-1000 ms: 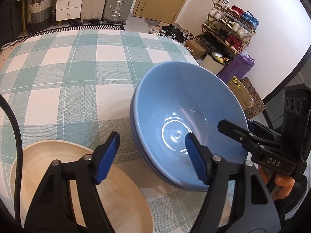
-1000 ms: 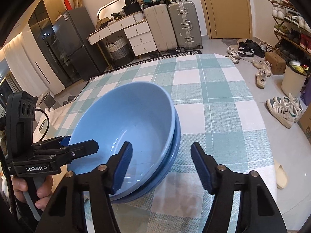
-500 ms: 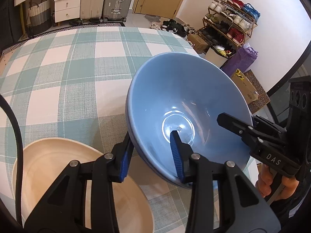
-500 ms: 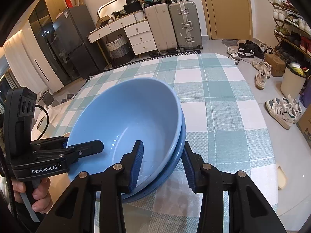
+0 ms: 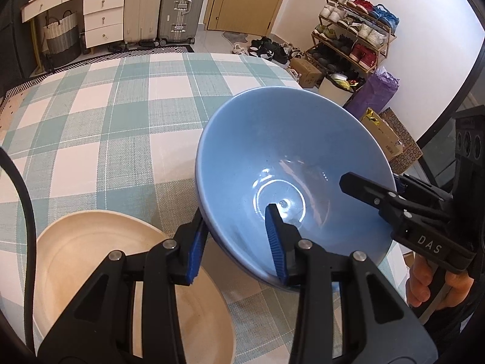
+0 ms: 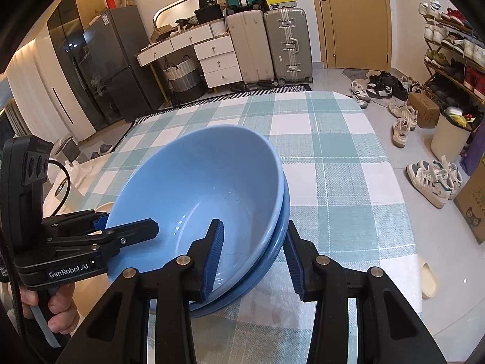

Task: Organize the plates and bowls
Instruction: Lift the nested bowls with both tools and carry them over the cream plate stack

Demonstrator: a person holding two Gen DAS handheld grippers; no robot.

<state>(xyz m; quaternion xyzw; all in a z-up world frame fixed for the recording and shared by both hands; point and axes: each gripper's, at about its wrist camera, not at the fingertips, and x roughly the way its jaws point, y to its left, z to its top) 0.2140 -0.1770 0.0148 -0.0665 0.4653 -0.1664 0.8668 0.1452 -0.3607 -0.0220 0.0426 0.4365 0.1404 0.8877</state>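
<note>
Within 1 second my left hand-held gripper (image 5: 239, 245) and right hand-held gripper (image 6: 253, 257) went from spread apart to clenched on opposite rims of the 2 stacked bowls (image 6: 200, 188), lifted tilted above the desk (image 5: 121, 115), beside the plate (image 5: 91, 261).

Both wrist views face the blue bowls (image 5: 272, 157) closely from opposite sides.
</note>
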